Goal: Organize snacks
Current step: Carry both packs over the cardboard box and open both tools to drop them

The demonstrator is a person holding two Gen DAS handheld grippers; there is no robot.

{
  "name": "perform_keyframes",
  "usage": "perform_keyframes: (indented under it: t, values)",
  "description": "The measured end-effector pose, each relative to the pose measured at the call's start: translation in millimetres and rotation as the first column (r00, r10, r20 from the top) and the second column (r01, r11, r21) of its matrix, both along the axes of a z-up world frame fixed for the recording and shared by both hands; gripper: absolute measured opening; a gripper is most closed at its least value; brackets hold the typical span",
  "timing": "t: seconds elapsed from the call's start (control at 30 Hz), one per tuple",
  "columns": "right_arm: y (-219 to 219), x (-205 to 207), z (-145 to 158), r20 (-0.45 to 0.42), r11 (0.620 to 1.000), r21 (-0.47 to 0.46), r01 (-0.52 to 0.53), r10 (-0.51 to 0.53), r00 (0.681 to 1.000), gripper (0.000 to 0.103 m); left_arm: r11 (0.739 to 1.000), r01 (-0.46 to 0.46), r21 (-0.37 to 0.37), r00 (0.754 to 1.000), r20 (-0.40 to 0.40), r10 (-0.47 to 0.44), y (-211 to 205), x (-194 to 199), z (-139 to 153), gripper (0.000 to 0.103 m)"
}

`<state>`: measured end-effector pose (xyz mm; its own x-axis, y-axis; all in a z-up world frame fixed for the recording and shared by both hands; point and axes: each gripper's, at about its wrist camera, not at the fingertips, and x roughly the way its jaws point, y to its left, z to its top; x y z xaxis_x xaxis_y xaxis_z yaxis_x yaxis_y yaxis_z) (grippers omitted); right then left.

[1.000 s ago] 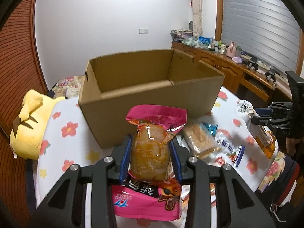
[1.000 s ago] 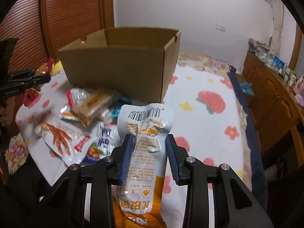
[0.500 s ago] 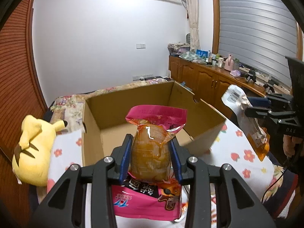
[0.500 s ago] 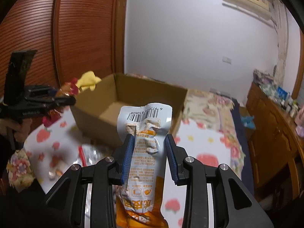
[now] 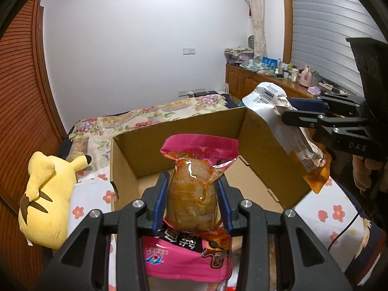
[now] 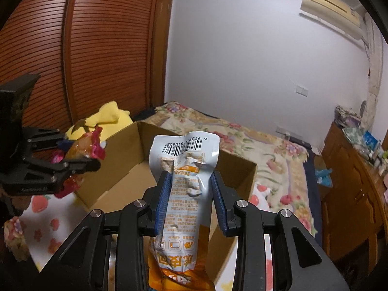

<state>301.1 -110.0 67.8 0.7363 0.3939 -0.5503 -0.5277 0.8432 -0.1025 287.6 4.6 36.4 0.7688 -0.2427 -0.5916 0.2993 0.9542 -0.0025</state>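
My left gripper (image 5: 192, 200) is shut on a pink and clear snack packet (image 5: 194, 194) and holds it above the near edge of an open cardboard box (image 5: 262, 135). My right gripper (image 6: 191, 198) is shut on a white and orange snack packet (image 6: 185, 194) and holds it over the box's (image 6: 116, 165) near right wall. In the left wrist view the right gripper (image 5: 300, 111) and its packet (image 5: 291, 126) hang over the box's right wall. In the right wrist view the left gripper (image 6: 80, 155) with its pink packet (image 6: 82, 145) is at the box's left side. The box floor that shows is bare.
The box stands on a table with a white flowered cloth (image 5: 327, 208). A yellow plush toy (image 5: 46, 194) lies left of the box. A bed with a floral cover (image 6: 266, 145) is behind it. A wooden cabinet (image 6: 351, 181) with small items lines the right wall.
Both grippers have risen from table height and moved forward over the box, each still holding its packet. The loose snacks on the table have dropped out of view.
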Motion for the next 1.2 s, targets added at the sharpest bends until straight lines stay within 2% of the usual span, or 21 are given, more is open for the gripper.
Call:
perform_keyframes:
  t: [0.2,0.47,0.9,1.13,1.2]
  values:
    - [5.9,19.1,-13.7,-0.012,1.000,-0.025,0.018,-0.018,1.000,0.033,1.000,0.006,0.006,1.000,-0.024,-0.005,-5.1,15.1,-7.8,0.038]
    - [8.9,18.8,-40.3,-0.016,0.995,-0.094,0.034,-0.036,0.999,0.034,1.000,-0.003,0.020,0.999,-0.048,0.004,-14.9,26.7,-18.1,0.039]
    - [10.7,11.3,-55.8,-0.073,0.993,-0.114,0.000,-0.008,0.997,0.034,0.999,-0.025,0.032,0.997,-0.068,0.027,-14.3,29.5,-29.1,0.040]
    - [6.7,9.0,-65.7,-0.125,0.994,-0.111,-0.012,-0.001,0.992,0.034,0.999,-0.027,0.036,0.996,-0.084,0.030,-15.0,28.0,-34.2,0.043]
    - [5.3,9.6,-67.0,-0.142,0.995,-0.102,-0.013,-0.001,0.990,0.034,0.999,-0.028,0.038,0.995,-0.090,0.032,-14.8,27.4,-35.6,0.048]
